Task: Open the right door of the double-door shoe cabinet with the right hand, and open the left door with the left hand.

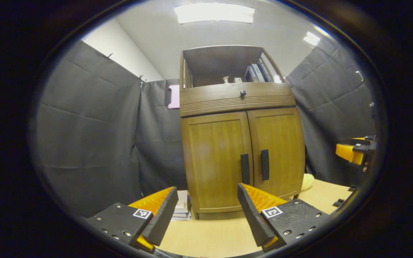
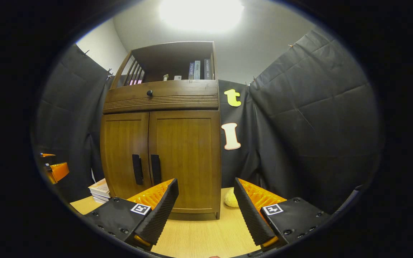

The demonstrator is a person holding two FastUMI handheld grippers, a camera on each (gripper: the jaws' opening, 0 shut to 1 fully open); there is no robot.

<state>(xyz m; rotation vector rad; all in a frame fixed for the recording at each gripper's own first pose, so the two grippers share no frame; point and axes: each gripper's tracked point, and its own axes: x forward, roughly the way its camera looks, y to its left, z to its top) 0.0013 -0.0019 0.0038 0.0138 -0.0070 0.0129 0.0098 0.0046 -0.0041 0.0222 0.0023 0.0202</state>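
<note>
A brown wooden shoe cabinet (image 1: 242,104) (image 2: 163,100) stands on the light wooden table, both doors closed. The left door (image 1: 215,157) (image 2: 124,150) and the right door (image 1: 278,147) (image 2: 186,154) each carry a dark vertical handle (image 1: 245,168) (image 1: 265,165) (image 2: 137,169) (image 2: 155,169) beside the middle seam. My left gripper (image 1: 206,206) is open, held short of the left door. My right gripper (image 2: 205,200) is open too, in front of the right door and apart from it. The right gripper also appears at the far right edge (image 1: 353,150) of the left gripper view, the left gripper at the far left edge (image 2: 54,168) of the right gripper view.
A drawer with a round knob (image 1: 242,93) (image 2: 149,92) sits above the doors, under an open shelf with books (image 1: 258,72) (image 2: 199,70). A stack of books (image 1: 182,208) (image 2: 100,191) lies left of the cabinet, a pale yellow soft thing (image 1: 307,181) (image 2: 231,199) right of it. Black cloth walls surround the table.
</note>
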